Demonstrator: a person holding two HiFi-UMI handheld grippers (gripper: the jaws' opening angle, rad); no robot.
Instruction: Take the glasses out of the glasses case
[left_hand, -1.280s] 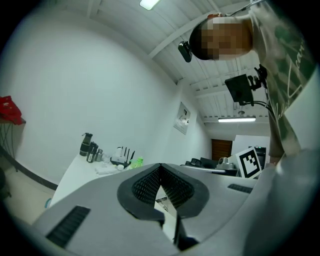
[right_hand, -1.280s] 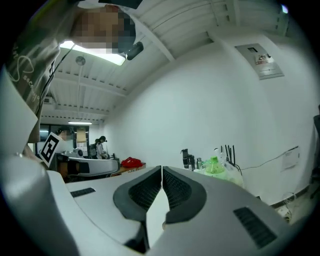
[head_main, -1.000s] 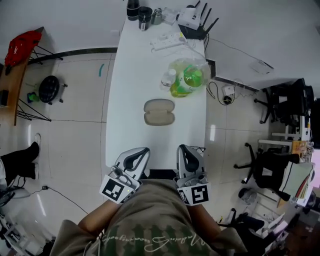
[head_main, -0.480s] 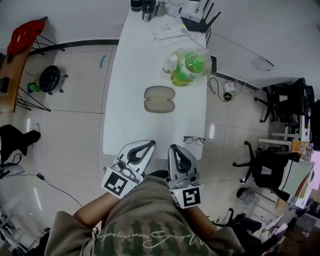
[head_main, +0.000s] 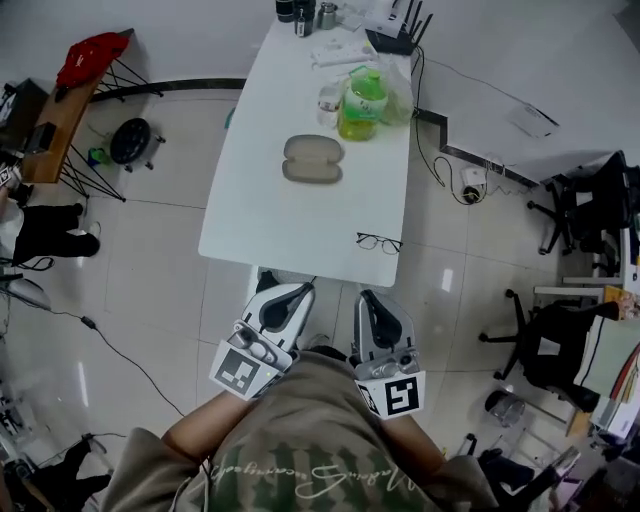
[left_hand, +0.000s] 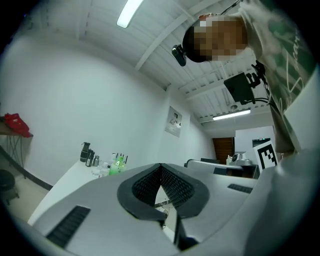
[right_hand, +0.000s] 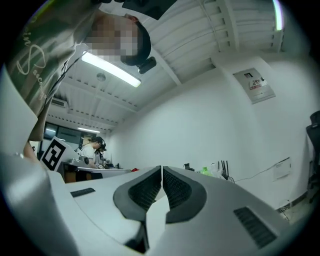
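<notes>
**Both tools shut, held short of the desk**

1. Pose. You hold the left tool (head_main: 291, 293) and the right tool (head_main: 372, 299) side by side, close against your torso. Both point forward towards the long white desk (head_main: 290, 220). Each marker cube, left (head_main: 240, 372) and right (head_main: 392, 392), sits at the end nearest your body. Both tool tips hang over the pale tiled floor (head_main: 150, 250), just short of the near edge of the desk and touching nothing.

2. Tool state. In the left gripper view the ribbed black pads (left_hand: 146, 184) meet at their tips with nothing between them. The right gripper view shows the same: pads (right_hand: 145, 190) pressed together at the tip, nothing gripped.

3. Task items. The thin black-framed glasses (head_main: 378, 242) lie flat on the bare desk near its near right corner, ahead of the right tool. The beige oval glasses case (head_main: 313, 160) lies open around mid-desk, well apart from the glasses.

4. Surroundings. A green plastic bottle (head_main: 360, 95) stands just beyond the case, to its right. A black router (head_main: 395, 32) sits at the far end. Black office chairs (head_main: 560, 340) stand on the floor to your right, clear of both tools.
</notes>
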